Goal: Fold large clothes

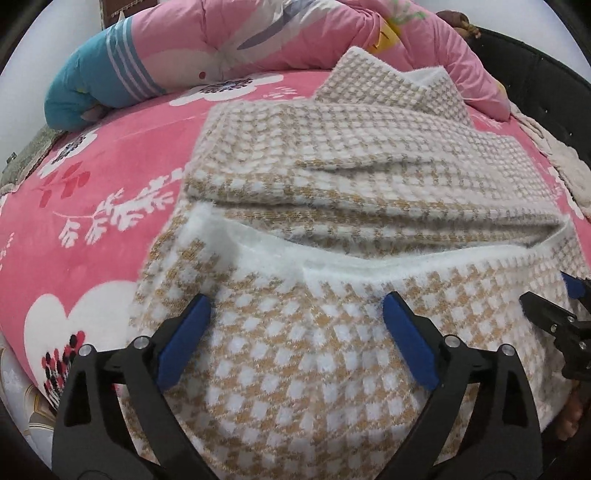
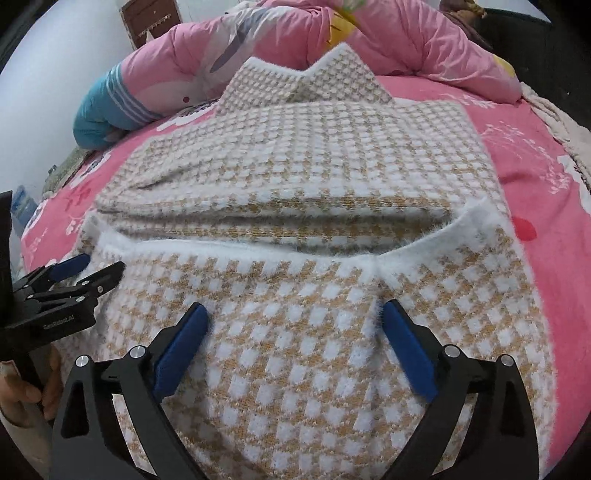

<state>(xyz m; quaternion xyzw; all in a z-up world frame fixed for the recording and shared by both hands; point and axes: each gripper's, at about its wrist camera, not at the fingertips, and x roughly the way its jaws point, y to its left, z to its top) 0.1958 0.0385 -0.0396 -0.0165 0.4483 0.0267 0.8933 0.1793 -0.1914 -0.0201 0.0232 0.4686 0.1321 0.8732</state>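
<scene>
A large tan-and-white checked fuzzy garment (image 1: 332,192) lies partly folded on the pink flowered bed (image 1: 110,155); its near hem with white trim (image 1: 369,266) is folded up over the rest. It also shows in the right wrist view (image 2: 295,177). My left gripper (image 1: 297,314) is open, its blue pads straddling the near fold from above. My right gripper (image 2: 295,321) is open in the same way over the right part of the fold. The right gripper shows at the left view's right edge (image 1: 554,310), and the left gripper at the right view's left edge (image 2: 74,277).
A rolled pink quilt (image 1: 277,33) and a teal striped pillow (image 1: 92,92) lie along the far side of the bed. A white fuzzy cloth (image 1: 554,155) lies at the right edge. A dark headboard (image 1: 535,74) stands at the far right.
</scene>
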